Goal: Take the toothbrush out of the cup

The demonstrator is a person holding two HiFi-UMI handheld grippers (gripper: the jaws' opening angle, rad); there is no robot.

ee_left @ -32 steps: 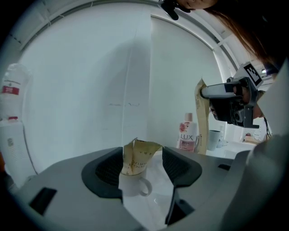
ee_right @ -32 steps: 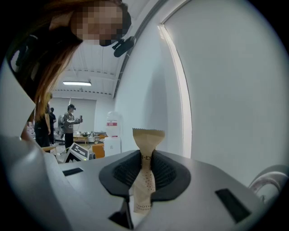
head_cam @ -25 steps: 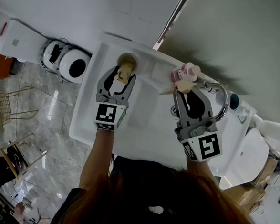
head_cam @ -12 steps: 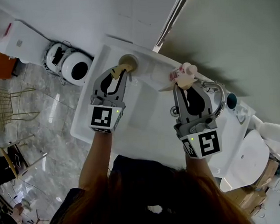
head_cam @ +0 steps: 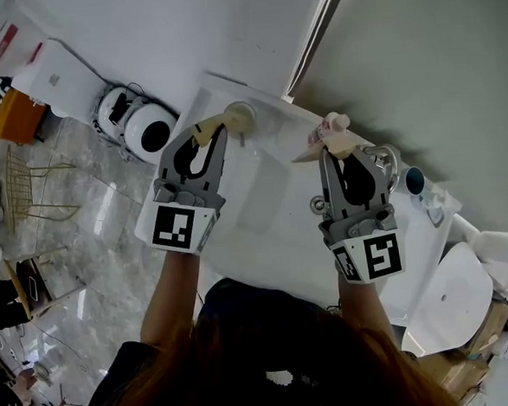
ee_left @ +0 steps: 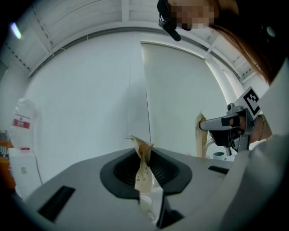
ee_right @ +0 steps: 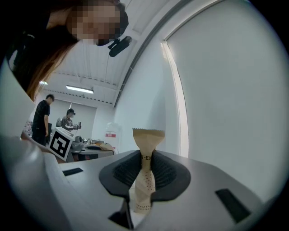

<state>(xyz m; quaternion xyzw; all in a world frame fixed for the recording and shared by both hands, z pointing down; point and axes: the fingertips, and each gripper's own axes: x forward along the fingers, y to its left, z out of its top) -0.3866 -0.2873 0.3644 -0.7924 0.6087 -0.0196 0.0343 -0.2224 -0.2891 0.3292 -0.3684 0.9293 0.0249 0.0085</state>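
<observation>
Head view — left gripper [head_cam: 211, 135] level

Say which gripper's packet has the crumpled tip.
The left gripper: jaws just closed on its packet, twisted on top; the right gripper's packet ends flat.

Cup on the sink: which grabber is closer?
Left. The left gripper, jaws just closing on a paper packet, is beside the cup; the right gripper is farther, by the tap.

L gripper [head_cam: 207, 133] & R gripper [head_cam: 337, 149]: grey bodies, black pads, cubes w/ black-&-white square markers. L paper wrapper [ee_left: 142, 163]: tan, dark print. R paper wrapper [ee_right: 145, 180]: tan w/ small brown dots. Cup [head_cam: 241, 114]: cream. Sink [head_cam: 265, 232]: white. Floor [head_cam: 91, 226]: grey marble, pale veins.
</observation>
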